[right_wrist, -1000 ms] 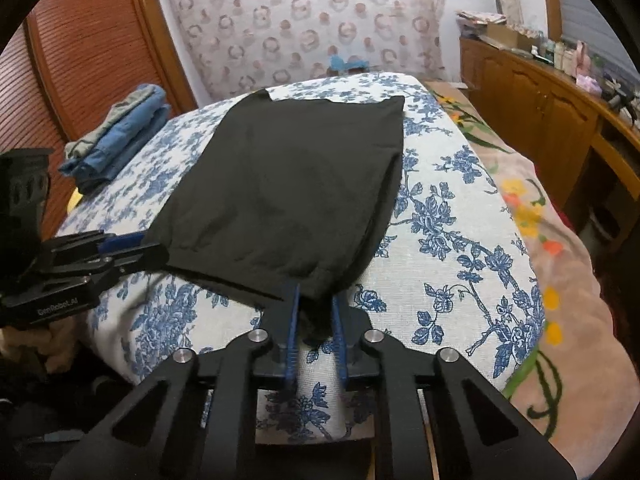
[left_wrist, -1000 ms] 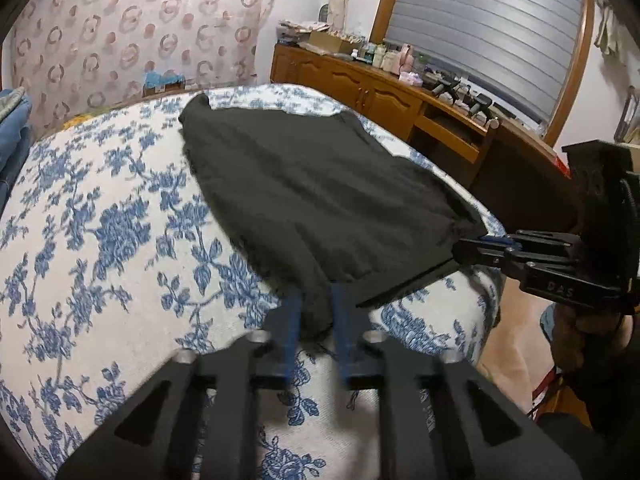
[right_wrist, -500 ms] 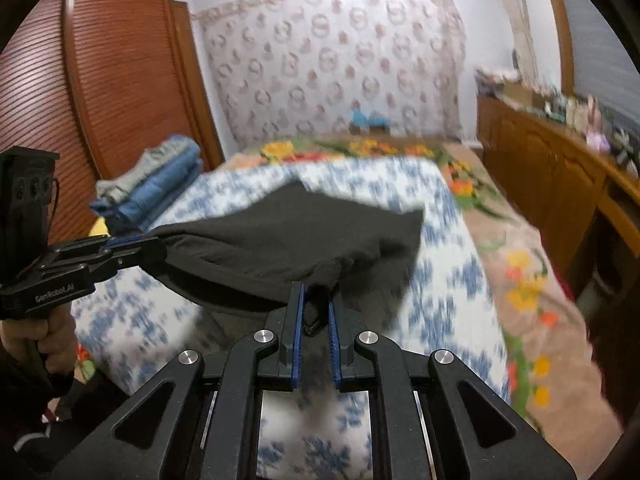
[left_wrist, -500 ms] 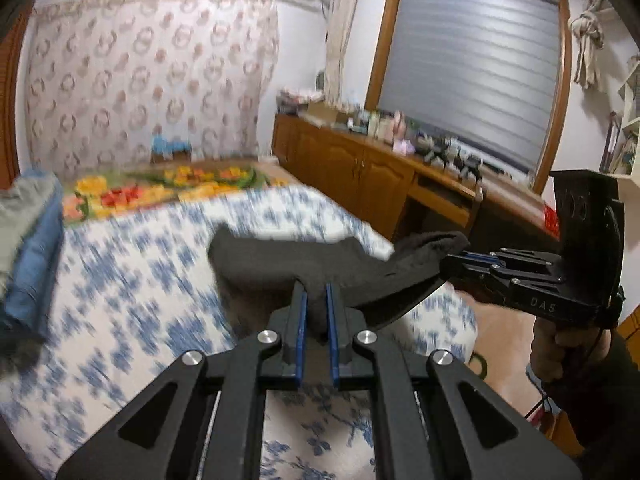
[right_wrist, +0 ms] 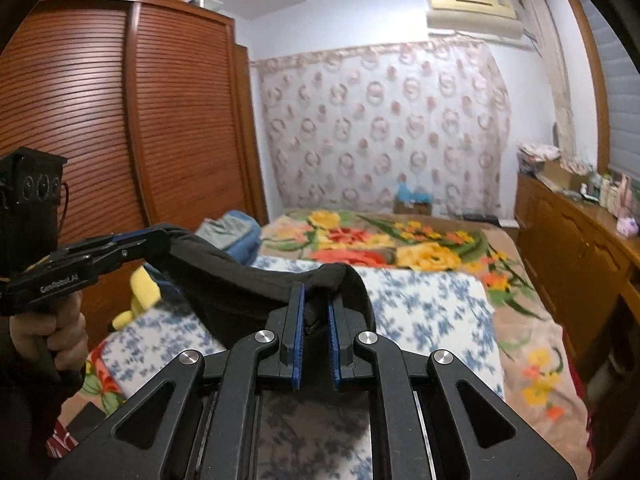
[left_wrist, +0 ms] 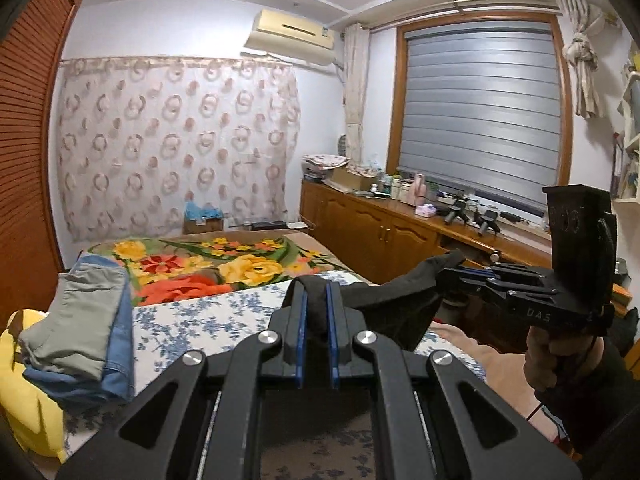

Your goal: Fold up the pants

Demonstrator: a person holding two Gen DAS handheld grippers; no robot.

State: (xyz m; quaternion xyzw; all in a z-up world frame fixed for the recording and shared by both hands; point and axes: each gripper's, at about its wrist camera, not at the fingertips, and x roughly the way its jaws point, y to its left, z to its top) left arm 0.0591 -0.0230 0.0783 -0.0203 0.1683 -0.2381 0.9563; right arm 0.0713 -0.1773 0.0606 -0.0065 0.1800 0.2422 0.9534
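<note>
Black cloth, the pants (left_wrist: 394,300), hangs lifted off the blue-flowered bed (left_wrist: 208,316), stretched between both tools so the near edge can be carried over for a fold, I'd guess. The left gripper (left_wrist: 315,312) is clamped on one corner at its own twelve o'clock; the right gripper (right_wrist: 315,312) pinches the other, the fabric trailing off toward ten o'clock.
</note>
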